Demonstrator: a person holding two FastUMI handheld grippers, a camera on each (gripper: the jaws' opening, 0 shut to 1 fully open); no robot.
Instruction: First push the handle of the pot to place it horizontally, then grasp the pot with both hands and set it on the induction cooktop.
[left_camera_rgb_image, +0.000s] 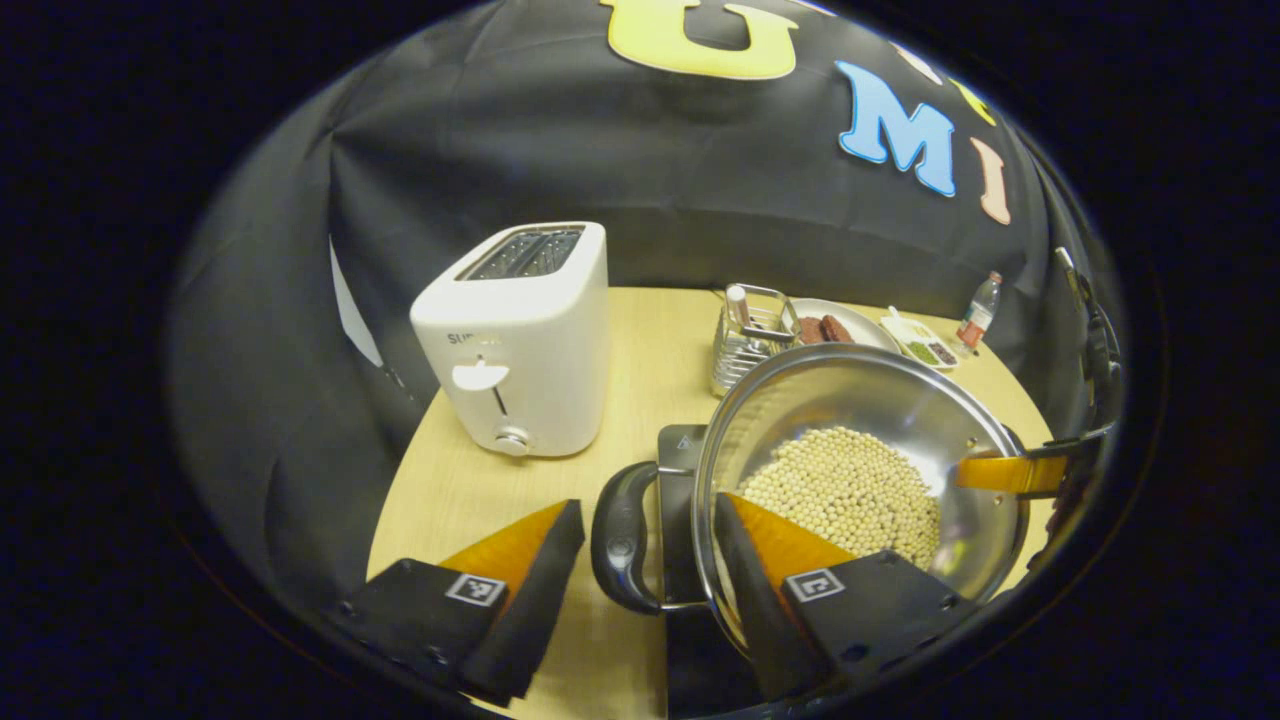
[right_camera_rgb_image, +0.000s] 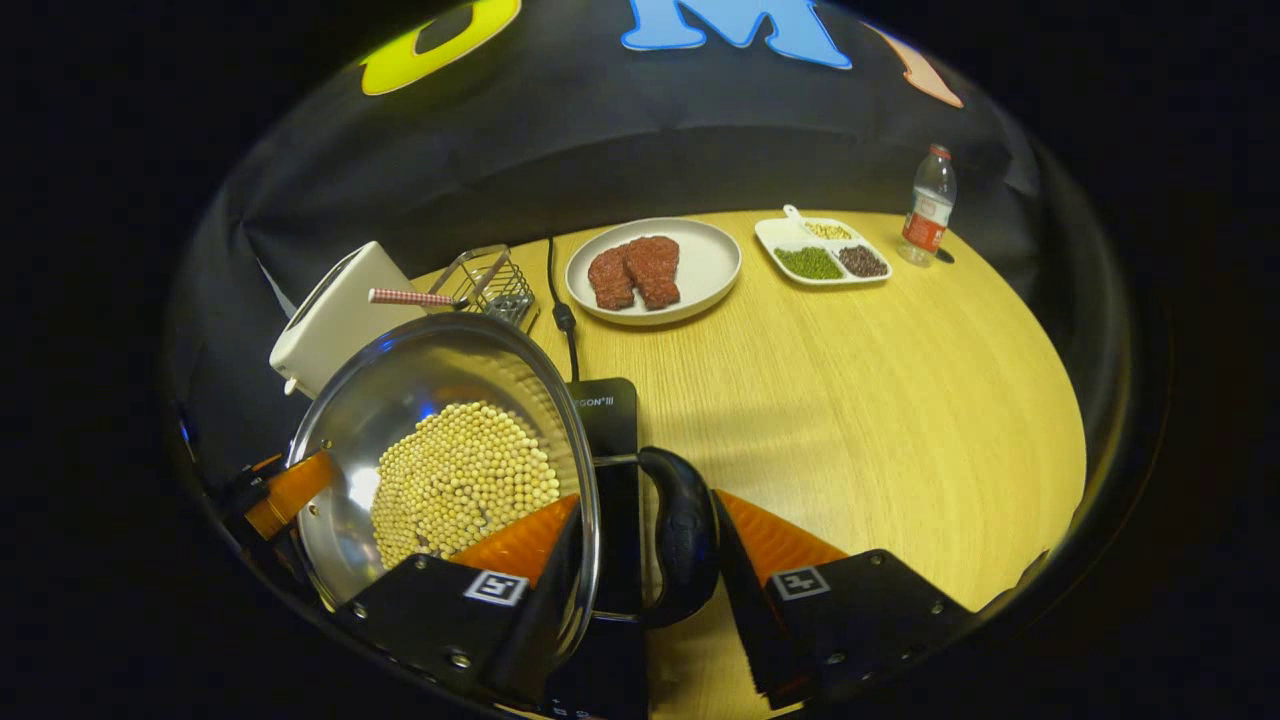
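1. Pot (left_camera_rgb_image: 860, 470) sat over the black induction cooktop (left_camera_rgb_image: 682, 470), tipped a little, with a heap of pale round beans (left_camera_rgb_image: 850, 490) in its bottom.
2. One black loop handle (left_camera_rgb_image: 622, 535) stuck out on the left side of the pot in the left gripper view, lying flat out to the side so fingers could go around it.
3. Left hand-held gripper (left_camera_rgb_image: 650, 560) was wide open, with one finger outside the handle and the other finger over the pot's rim, so it looked placed to pinch that side. Neither finger pressed on the handle.
4. Right hand-held gripper (right_camera_rgb_image: 645, 545) was open too, with one finger inside the pot's rim and the other just past the other black handle (right_camera_rgb_image: 685, 535). I could not tell if its fingers touched anything.
5. I think both sides were held like this so the heavy pot would stay level and the beans would not spill.
6. On the table (right_camera_rgb_image: 900, 400) stood a white plate (right_camera_rgb_image: 655, 268) with two pieces of red meat (right_camera_rgb_image: 632, 270), a small white tray (right_camera_rgb_image: 822, 252) with green, dark and pale bits, a wire basket (right_camera_rgb_image: 490, 280), a white toaster (left_camera_rgb_image: 520, 340) and a water bottle (right_camera_rgb_image: 930, 205).
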